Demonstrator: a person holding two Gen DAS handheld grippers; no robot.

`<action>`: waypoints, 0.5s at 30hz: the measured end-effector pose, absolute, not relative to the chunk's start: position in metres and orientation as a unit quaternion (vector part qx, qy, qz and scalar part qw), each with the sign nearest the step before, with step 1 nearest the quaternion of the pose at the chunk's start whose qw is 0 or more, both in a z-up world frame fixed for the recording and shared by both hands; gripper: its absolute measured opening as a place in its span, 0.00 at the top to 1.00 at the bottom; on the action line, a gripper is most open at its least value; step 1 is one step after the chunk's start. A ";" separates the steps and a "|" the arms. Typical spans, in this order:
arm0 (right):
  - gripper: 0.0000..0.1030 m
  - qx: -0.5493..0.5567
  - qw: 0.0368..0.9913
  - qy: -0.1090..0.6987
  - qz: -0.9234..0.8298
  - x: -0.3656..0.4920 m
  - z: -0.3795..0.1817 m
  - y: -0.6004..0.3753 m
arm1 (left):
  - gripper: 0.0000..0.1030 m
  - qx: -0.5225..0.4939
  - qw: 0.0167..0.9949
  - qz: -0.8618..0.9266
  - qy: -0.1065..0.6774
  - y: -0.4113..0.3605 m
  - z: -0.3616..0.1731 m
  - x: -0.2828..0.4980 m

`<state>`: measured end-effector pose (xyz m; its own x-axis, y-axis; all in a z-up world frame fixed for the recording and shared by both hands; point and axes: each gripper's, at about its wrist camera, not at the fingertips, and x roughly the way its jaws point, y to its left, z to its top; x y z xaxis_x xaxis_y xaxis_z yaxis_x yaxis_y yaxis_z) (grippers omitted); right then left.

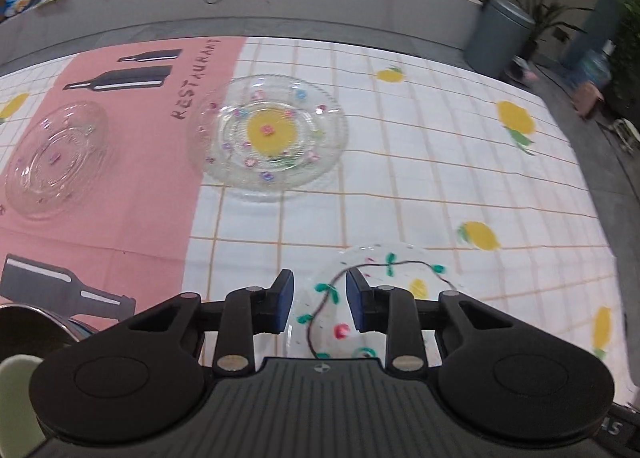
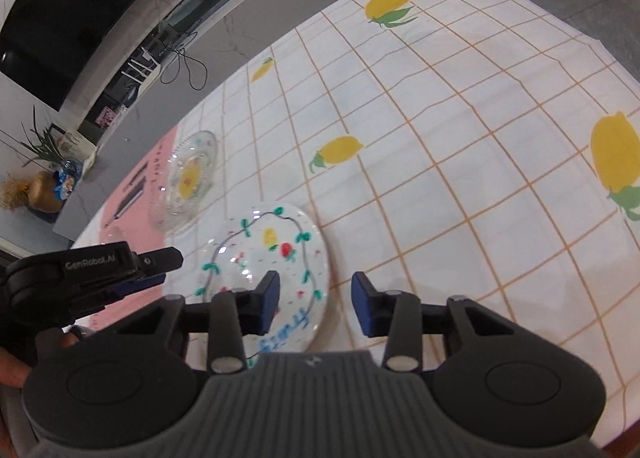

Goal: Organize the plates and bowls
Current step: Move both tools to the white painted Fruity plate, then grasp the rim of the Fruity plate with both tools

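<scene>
Left wrist view only: a third clear dish, a small glass plate point(image 1: 56, 160), sits far left on the pink placemat point(image 1: 132, 194) printed with bottles; a dark metal pot rim point(image 1: 36, 322) and a pale green object point(image 1: 18, 398) show at the near left edge. Right wrist view only: the blue lettering on the near part of the painted plate point(image 2: 276, 254), and the left gripper point(image 2: 160, 270) seen from the side, at that plate's left, its jaws too edge-on to judge there. Count: three dishes in all, two grippers. In its own view the left gripper point(image 1: 320, 300) has its blue pads parted, the painted plate point(image 1: 384, 282) below and between them, with no contact visible. The right gripper point(image 2: 314, 308) is also spread wide, gripping nothing; its left pad overlaps the plate's near right rim. The painted plate is round, white-looking, with a dark vine line, green leaves, red and yellow blobs. The flowered glass plate point(image 1: 272, 134) is clear, ribbed, bead-edged, with small coloured flowers; it lies farther back, straddling the placemat edge. The tablecloth point(image 2: 460, 178) is white, orange grid, yellow lemons.
</scene>
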<state>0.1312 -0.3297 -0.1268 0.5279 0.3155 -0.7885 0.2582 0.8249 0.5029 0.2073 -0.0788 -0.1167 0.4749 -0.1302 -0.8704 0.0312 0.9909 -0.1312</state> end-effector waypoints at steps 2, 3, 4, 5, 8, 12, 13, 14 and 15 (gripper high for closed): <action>0.63 0.302 0.820 0.487 0.021 0.133 -0.132 -0.332 | 0.67 -0.051 0.857 -0.038 0.512 -0.078 -0.124 0.208; 0.63 0.307 0.817 0.487 0.023 0.134 -0.136 -0.333 | 0.67 -0.053 0.855 -0.035 0.515 -0.077 -0.125 0.208; 0.64 0.311 0.815 0.488 0.025 0.134 -0.139 -0.335 | 0.67 -0.057 0.855 -0.034 0.515 -0.077 -0.128 0.208; 0.65 0.313 0.815 0.487 0.027 0.134 -0.141 -0.336 | 0.67 -0.057 0.855 -0.032 0.514 -0.076 -0.130 0.208; 0.72 0.320 0.813 0.486 0.030 0.136 -0.145 -0.337 | 0.67 -0.055 0.854 -0.030 0.517 -0.077 -0.137 0.207; 0.76 0.331 0.804 0.493 0.032 0.136 -0.153 -0.336 | 0.68 -0.078 0.846 -0.028 0.526 -0.073 -0.145 0.207; 0.76 0.338 0.799 0.496 0.034 0.136 -0.155 -0.336 | 0.68 -0.087 0.846 -0.029 0.526 -0.072 -0.146 0.206; 0.77 0.345 0.796 0.497 0.035 0.136 -0.157 -0.336 | 0.69 -0.091 0.845 -0.029 0.525 -0.071 -0.146 0.206; 0.77 0.352 0.795 0.493 0.037 0.135 -0.159 -0.335 | 0.71 -0.094 0.845 -0.029 0.525 -0.071 -0.146 0.205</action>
